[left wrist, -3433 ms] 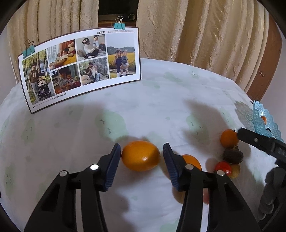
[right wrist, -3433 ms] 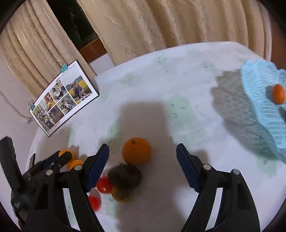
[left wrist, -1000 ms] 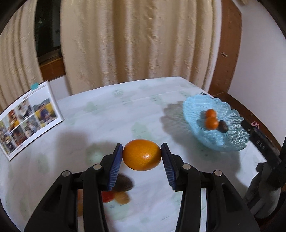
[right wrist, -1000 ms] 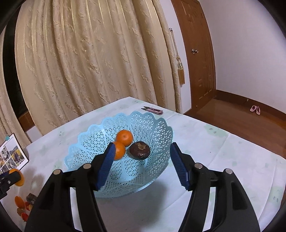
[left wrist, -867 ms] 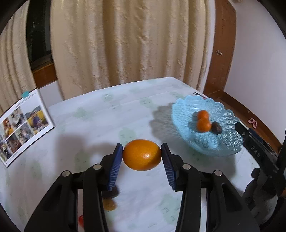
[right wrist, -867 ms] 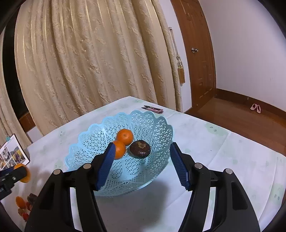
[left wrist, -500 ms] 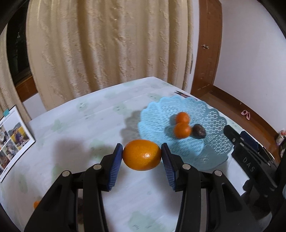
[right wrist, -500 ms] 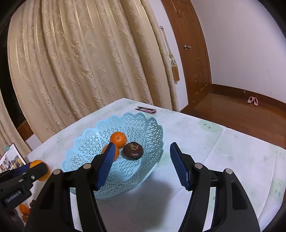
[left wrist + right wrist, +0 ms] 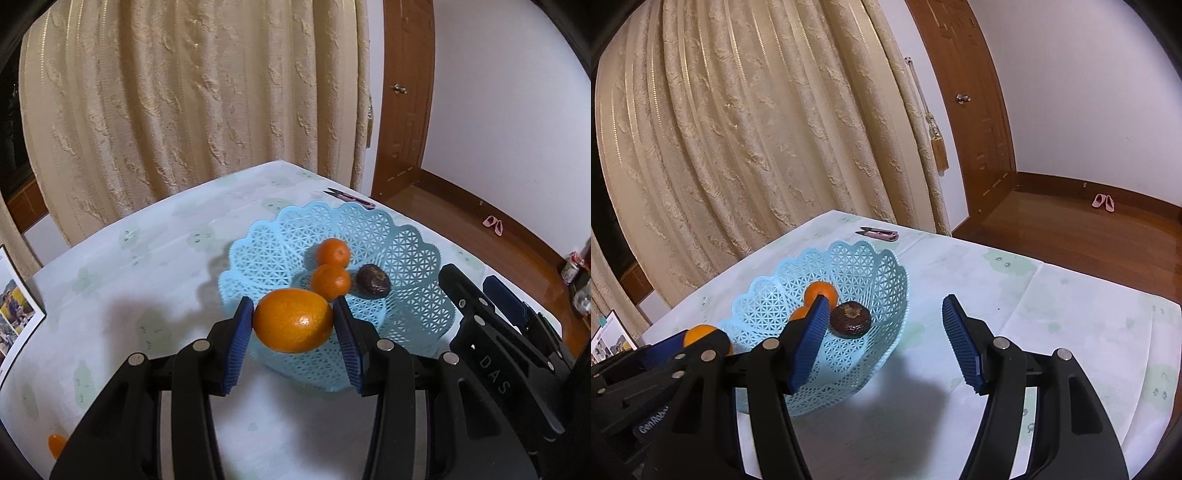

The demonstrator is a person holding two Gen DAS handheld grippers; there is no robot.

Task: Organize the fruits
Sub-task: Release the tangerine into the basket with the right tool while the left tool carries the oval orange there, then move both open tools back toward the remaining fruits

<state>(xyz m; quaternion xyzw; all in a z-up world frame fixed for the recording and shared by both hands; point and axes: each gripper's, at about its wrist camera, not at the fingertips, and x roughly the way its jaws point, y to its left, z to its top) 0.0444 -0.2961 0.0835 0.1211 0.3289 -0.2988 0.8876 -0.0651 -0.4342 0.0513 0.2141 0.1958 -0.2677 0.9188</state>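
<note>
Fingers [image 9: 242, 334] of the left gripper [image 9: 293, 332] clamp a large orange [image 9: 293, 319] above the near rim of the blue basket [image 9: 413, 243], which already holds three fruits, while the right gripper [image 9: 882, 339] gapes empty beside the basket and at least one small orange fruit [image 9: 56, 444] remains on the surface [image 9: 140, 266] well apart from it.

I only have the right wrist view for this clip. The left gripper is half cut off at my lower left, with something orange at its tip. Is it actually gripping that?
Observer: Yes. In the left wrist view the left gripper has its jaws shut on a large orange, with both pads against it.
Operator: Where is it relative to the basket?
Observer: It lines up with the near rim of the blue basket. Its height above the rim cannot be told.
Operator: A jaw hides part of the bowl in my view. What is inside?
Observer: Two small oranges, one behind the other, and a dark fruit beside them.
</note>
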